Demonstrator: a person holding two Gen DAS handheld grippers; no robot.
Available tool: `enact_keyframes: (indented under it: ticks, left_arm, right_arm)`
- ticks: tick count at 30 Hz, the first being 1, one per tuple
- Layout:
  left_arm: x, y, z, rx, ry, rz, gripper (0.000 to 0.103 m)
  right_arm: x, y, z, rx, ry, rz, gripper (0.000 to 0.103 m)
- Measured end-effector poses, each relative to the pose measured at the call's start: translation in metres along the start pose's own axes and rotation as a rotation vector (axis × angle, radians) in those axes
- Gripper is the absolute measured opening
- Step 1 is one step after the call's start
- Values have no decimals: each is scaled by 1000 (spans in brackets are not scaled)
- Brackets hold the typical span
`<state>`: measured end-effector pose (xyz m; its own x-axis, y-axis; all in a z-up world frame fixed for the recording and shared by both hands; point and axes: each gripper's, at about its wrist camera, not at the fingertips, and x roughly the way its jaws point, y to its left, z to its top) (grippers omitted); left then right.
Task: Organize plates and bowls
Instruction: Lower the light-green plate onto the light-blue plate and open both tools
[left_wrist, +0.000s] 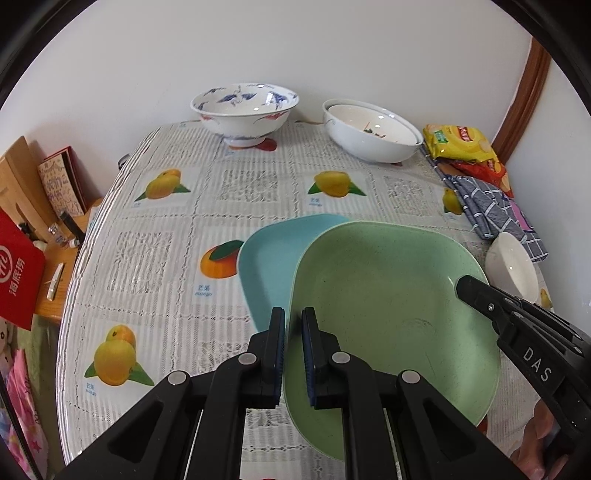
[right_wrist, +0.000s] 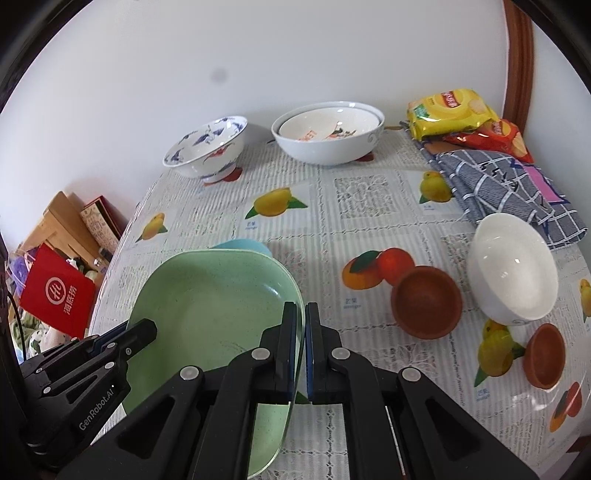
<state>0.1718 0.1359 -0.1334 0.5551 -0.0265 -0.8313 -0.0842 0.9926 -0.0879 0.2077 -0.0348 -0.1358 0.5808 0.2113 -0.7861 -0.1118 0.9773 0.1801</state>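
A green plate (left_wrist: 388, 306) is held between both grippers, over a blue plate (left_wrist: 269, 258) on the table. My left gripper (left_wrist: 293, 325) is shut on the green plate's left rim. My right gripper (right_wrist: 300, 321) is shut on the green plate's (right_wrist: 207, 306) right rim; only a sliver of the blue plate (right_wrist: 240, 245) shows there. At the back stand a blue-patterned bowl (left_wrist: 243, 110) and two nested white bowls (left_wrist: 373, 129). A small white bowl (right_wrist: 513, 269) and two brown bowls (right_wrist: 426, 301) (right_wrist: 545, 356) lie tilted at the right.
Snack bags (right_wrist: 454, 110) and a blue checked cloth (right_wrist: 509, 188) lie at the back right. The table's left edge (left_wrist: 77, 277) drops to a side shelf with a red bag (left_wrist: 18, 273) and boxes. A white wall stands behind.
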Motion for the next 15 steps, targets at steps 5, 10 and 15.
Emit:
enact_keyframes:
  ticks: [5, 10, 15]
  left_arm:
    - [12, 12, -1, -25, 24, 8, 10]
    - [19, 21, 2, -44, 36, 15, 10]
    - [24, 29, 7, -66, 39, 21, 10]
  right_arm:
    - [17, 11, 0, -23, 36, 6, 4]
    - [31, 19, 3, -43, 62, 9, 4]
    - [42, 24, 8, -60, 74, 18, 4]
